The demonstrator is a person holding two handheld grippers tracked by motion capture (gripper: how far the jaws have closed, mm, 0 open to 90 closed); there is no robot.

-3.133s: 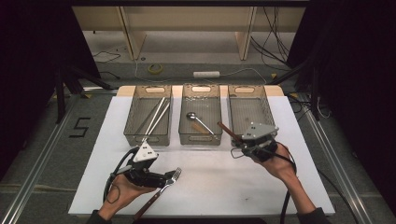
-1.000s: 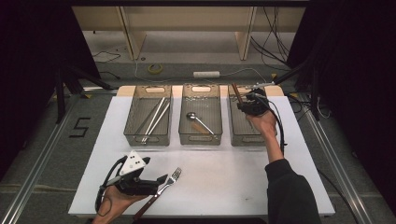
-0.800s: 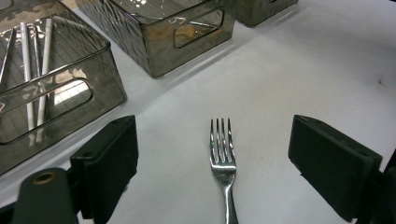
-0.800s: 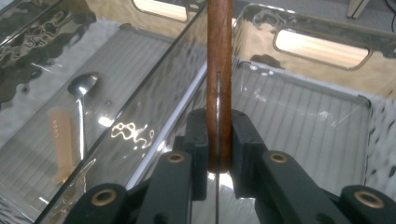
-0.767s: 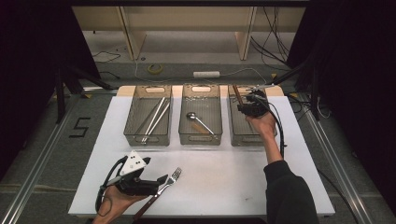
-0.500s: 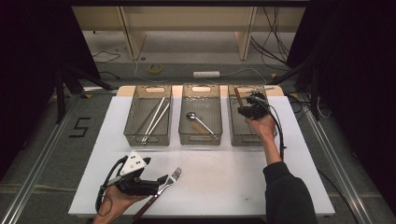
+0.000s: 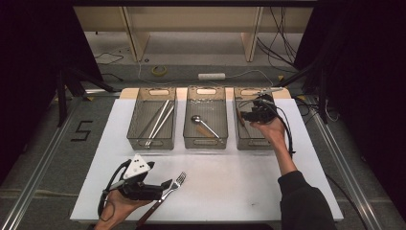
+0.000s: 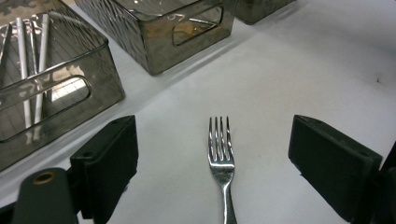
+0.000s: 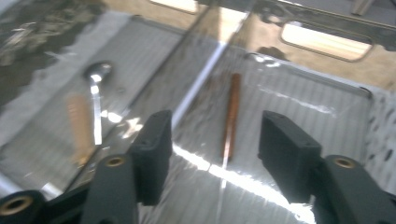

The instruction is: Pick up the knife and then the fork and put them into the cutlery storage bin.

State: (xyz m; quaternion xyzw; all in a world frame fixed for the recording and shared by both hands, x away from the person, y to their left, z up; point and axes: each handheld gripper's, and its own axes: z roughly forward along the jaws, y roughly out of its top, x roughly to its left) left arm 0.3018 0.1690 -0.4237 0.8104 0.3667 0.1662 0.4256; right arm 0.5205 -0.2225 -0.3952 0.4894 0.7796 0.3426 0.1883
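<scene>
- My right gripper (image 7: 252, 114) hangs over the right-hand clear mesh-patterned plastic bin (image 7: 249, 141); its jaws have just been opening and now stand apart with nothing clamped.
- In the right gripper view the thin brown wood-handled utensil (image 9: 230, 116) lies flat on that bin's floor, below the gap between the jaws, touching neither pad. Which kind of utensil it is, I cannot tell.
- My left gripper (image 7: 163, 187) sits low over the white surface (image 7: 239, 182), well in front of the right-hand bin and off to its left.
- Its jaws are wide apart. The silver metal fork (image 8: 221, 156) lies on the surface between them, tines pointing away from me, clear of both pads (image 8: 112, 161).
- Middle clear bin (image 7: 206, 141), just left of the right-hand bin: holds a metal spoon with a wooden handle (image 7: 203, 125).
- Left clear bin (image 7: 149, 141), farthest from the right-hand bin: holds a pair of long pale chopsticks (image 7: 158, 120), lying diagonally.
- All three bins stand in a row, side by side and not touching.
</scene>
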